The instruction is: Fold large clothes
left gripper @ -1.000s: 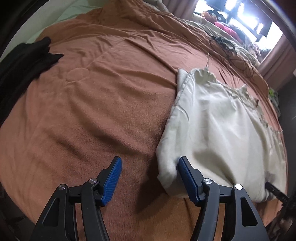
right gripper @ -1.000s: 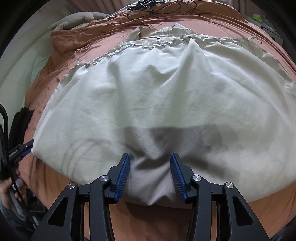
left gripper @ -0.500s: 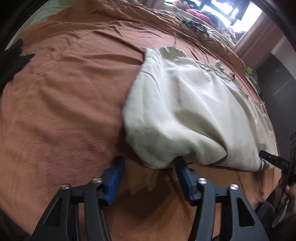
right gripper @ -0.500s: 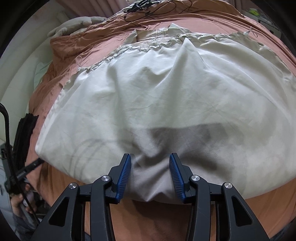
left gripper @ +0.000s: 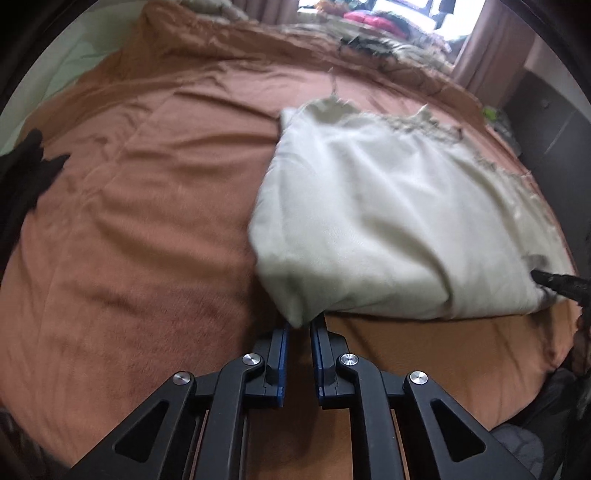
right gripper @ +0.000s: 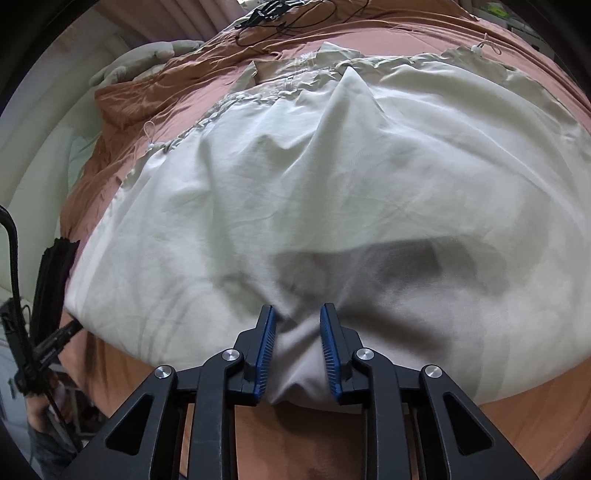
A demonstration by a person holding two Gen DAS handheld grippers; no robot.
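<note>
A large cream garment [left gripper: 388, 221] lies folded on a brown bed cover [left gripper: 147, 203], its gathered trim along the far edge. My left gripper [left gripper: 299, 325] is shut on the garment's near left corner. In the right wrist view the same garment [right gripper: 332, 184] fills the frame, and my right gripper [right gripper: 297, 321] is shut on a bunch of its near edge, the blue pads still apart around the thick cloth. The tip of the right gripper shows at the far right of the left wrist view [left gripper: 554, 284].
A black garment [left gripper: 22, 177] lies at the bed's left edge. Cables [right gripper: 280, 18] and a grey plush toy [right gripper: 144, 59] lie at the far end of the bed. A dark cabinet [left gripper: 546, 122] stands to the right. Curtains and a bright window are beyond.
My left gripper has moved right onto the garment's corner and closed on it. My right gripper keeps its hold on the near edge, and the cloth has shifted slightly.
</note>
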